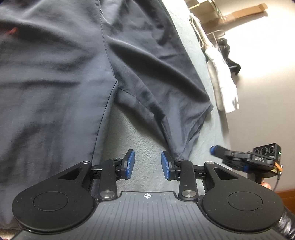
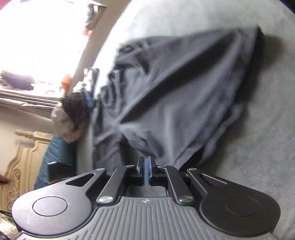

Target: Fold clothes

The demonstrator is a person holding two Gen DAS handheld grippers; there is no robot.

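Observation:
A dark navy T-shirt [image 1: 55,83] lies spread on a grey blanket [image 1: 136,133], its short sleeve [image 1: 156,88] pointing toward me. My left gripper [image 1: 147,164] is open just above the blanket, in the gap between the shirt's side seam and the sleeve hem, with nothing between its blue pads [image 1: 130,164]. The right gripper [image 1: 214,150] hovers to the right of the sleeve's corner, apart from it. In the right wrist view the right gripper [image 2: 146,162] has its pads almost together and no cloth shows between them. The blurred shirt [image 2: 175,92] lies just beyond its tips.
A white cloth [image 1: 225,83] hangs at the blanket's right edge, with a black object [image 1: 228,53] and cardboard [image 1: 245,11] beyond. Mixed clothes [image 2: 77,109] are piled at the bed's far edge, above a blue cloth [image 2: 55,153] and cream carved furniture [image 2: 24,162].

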